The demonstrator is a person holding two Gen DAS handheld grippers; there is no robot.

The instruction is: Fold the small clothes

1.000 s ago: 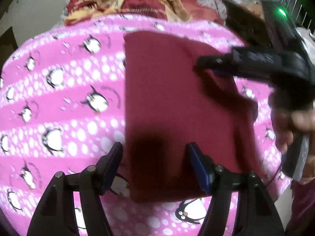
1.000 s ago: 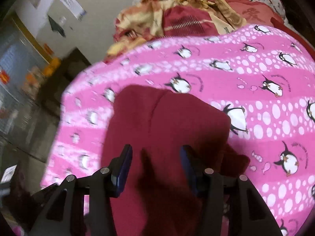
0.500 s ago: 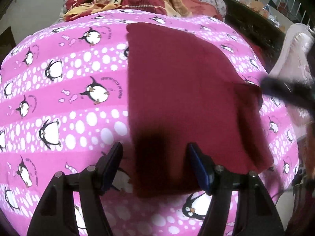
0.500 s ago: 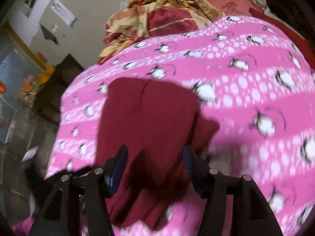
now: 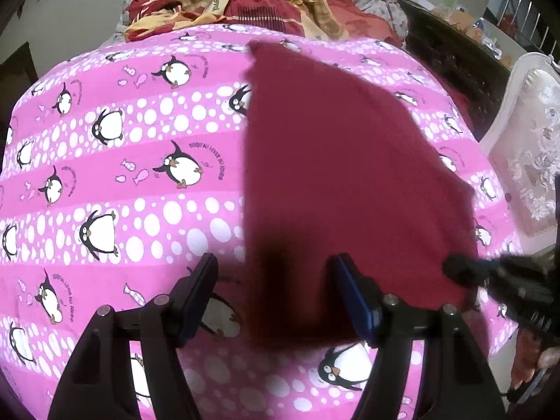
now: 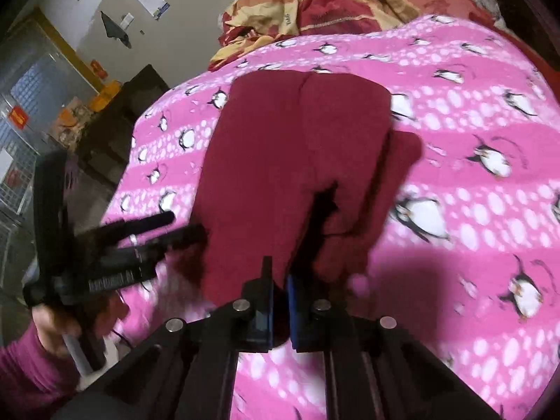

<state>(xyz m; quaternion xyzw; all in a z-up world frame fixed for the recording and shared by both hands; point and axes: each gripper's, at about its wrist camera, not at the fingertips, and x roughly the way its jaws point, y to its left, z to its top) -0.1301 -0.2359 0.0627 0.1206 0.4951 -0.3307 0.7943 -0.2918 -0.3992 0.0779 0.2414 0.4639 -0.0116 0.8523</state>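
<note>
Dark red garment [image 6: 280, 161] lies folded on the pink penguin blanket [image 5: 115, 161] of the bed, a centre seam running down it and one corner bunched up toward the near edge. Right gripper [image 6: 279, 301] jaws have just clamped down, pinching that near edge of the cloth. Left gripper [image 5: 274, 297] hangs over the garment's near left corner, jaws spread, touching nothing. Rumpled red-and-yellow bedding [image 5: 245, 3] heaped beyond.
</note>
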